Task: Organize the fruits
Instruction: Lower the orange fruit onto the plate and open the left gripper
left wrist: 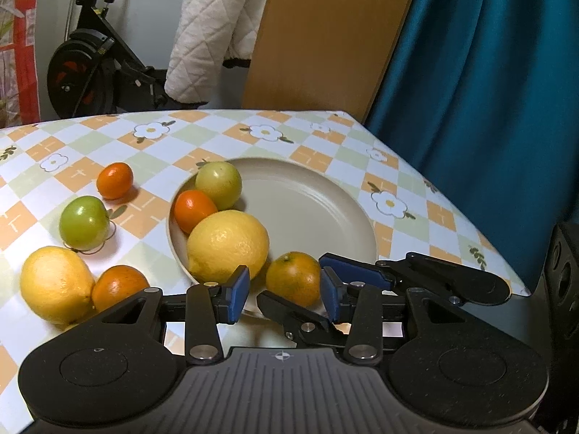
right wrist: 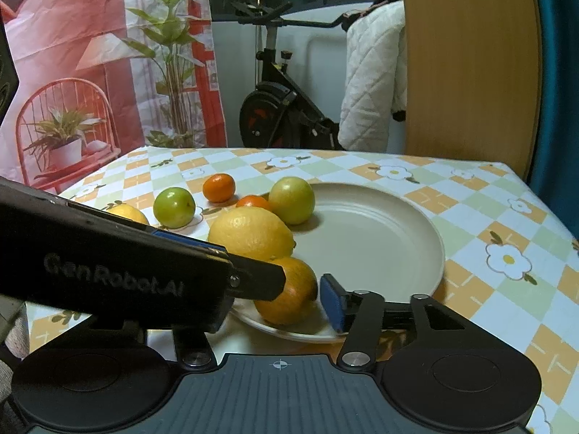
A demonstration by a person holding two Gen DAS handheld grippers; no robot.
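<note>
— While both tools crowd that one orange, where does the rest of the fruit stand?

— From the left: a loose lemon, a mandarin touching it, and a green fruit lie on the surface, off the plate; the orange sits just inside the plate's near rim, beside the big lemon.

— And the jaws?

— The left gripper has its jaws apart, with the orange just ahead of the gap and daylight at one pad; the right gripper has its jaws apart too, one finger in front of the fruit and one behind, pinching nothing as far as I can judge.

— So how would you finish it?

— I'd draw the right gripper straight back, with no sideways swing; round fruit that close to a rim could roll off at a nudge; the two tools cross here, so one should hold steady while the other clears.

— Any writing?

— "GenRobot.AI" in grey on the left gripper's side; I can read nothing on the fruit or the plate.
</note>
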